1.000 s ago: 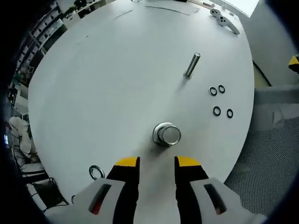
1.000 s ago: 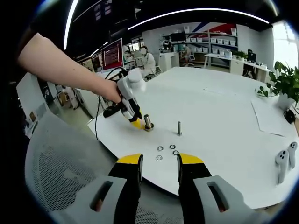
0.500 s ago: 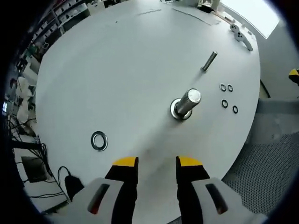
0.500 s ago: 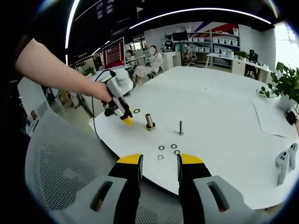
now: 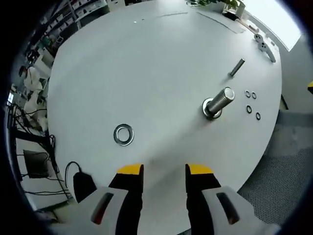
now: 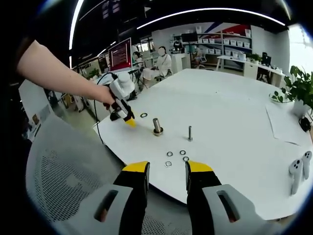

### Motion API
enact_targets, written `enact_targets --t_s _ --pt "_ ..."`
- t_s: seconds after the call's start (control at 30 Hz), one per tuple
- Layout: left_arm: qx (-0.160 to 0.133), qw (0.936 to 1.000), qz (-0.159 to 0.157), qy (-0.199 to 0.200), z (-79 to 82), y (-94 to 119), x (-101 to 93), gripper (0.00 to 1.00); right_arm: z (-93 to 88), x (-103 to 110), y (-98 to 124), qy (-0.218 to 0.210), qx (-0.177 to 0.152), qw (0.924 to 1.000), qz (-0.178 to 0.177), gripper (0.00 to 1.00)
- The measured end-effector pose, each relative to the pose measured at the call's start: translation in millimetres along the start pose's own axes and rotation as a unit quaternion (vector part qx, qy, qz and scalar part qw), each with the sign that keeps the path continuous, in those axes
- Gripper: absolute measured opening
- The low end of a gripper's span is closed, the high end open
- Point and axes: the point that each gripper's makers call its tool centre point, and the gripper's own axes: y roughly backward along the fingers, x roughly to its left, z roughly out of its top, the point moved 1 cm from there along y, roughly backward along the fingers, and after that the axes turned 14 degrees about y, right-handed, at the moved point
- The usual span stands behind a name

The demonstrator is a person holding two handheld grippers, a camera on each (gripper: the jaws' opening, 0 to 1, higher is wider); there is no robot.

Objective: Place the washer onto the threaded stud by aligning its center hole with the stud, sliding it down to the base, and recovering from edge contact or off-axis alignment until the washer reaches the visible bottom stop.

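The washer [image 5: 123, 134] lies flat on the white table [image 5: 146, 58], just beyond the left gripper [image 5: 164, 170], whose jaws are released and hold nothing. To its right stands the thick stud [image 5: 218, 102], a washer already at its base; farther right are four small rings [image 5: 252, 101] and a thin bolt [image 5: 236, 67]. The right gripper [image 6: 166, 168] hangs released off the table's near edge.

1. The left gripper view looks steeply down on the table [image 5: 146, 63] from over its near edge, fairly close, facing across it toward the far rim.
2. The right gripper view looks level from beyond the table's [image 6: 230, 107] edge, well back, facing the room.
3. Both views share the stud [image 5: 218, 102] [image 6: 157, 126], the lone washer [image 5: 123, 134] [image 6: 144, 115] and the tabletop.
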Motion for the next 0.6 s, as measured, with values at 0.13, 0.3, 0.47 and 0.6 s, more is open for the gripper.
enact_targets --t_s 0.13,0.3,0.47,0.6 --pt "-0.011 0.9998 0.011 0.008 6.8 -0.5 9.1 0.34 -0.3 0.3 -0.1 0.0 0.001 1.0 0.0 0.32" --pt "-0.017 0.9994 0.018 0.023 15.1 -2.2 22.8 0.35 -0.8 -0.3 -0.4 -0.001 0.002 1.0 -0.001 0.32" --pt "-0.024 0.9984 0.019 0.047 23.0 -5.9 31.6 0.34 -1.5 -0.5 -0.5 -0.001 0.005 1.0 -0.001 0.32" --pt "-0.024 0.9978 0.022 0.057 28.6 -10.2 37.5 0.32 -2.4 -1.6 -0.4 -0.002 0.007 1.0 -0.003 0.32"
